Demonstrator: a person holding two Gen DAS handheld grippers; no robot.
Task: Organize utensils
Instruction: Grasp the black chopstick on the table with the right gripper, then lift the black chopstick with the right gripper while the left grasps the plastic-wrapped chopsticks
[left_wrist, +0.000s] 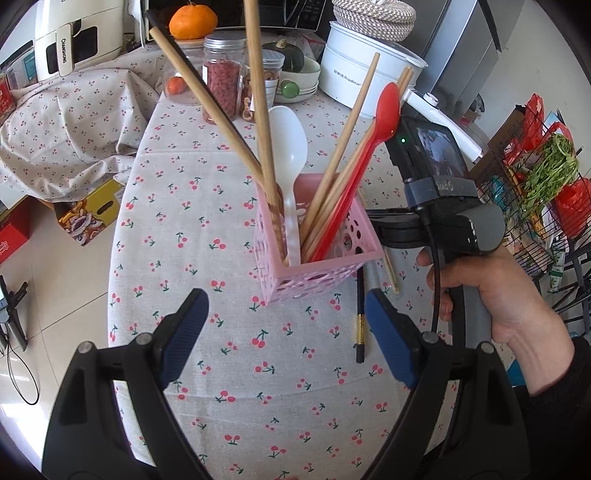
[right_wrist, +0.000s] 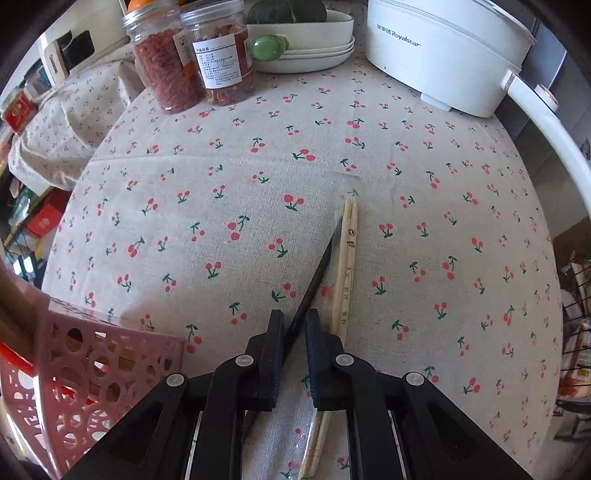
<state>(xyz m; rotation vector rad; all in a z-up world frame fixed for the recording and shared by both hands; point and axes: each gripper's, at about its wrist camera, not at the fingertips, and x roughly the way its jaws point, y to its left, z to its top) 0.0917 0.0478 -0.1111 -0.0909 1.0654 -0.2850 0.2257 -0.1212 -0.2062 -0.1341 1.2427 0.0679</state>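
While the right gripper (right_wrist: 294, 332) has its fingers pressed onto the black chopstick (right_wrist: 314, 280) lying on the tablecloth (right_wrist: 221, 184), the left gripper (left_wrist: 284, 314) hangs with fingers spread wide and holding nothing, just short of the pink basket (left_wrist: 314, 273). Already standing in that basket are wooden chopsticks (left_wrist: 258, 110), a white spoon (left_wrist: 290, 147) and a red spoon (left_wrist: 384, 110). Beside the basket, the black chopstick and a wrapped pair of chopsticks (right_wrist: 347, 258) touching it remain on the cloth, so the job looks mostly done.
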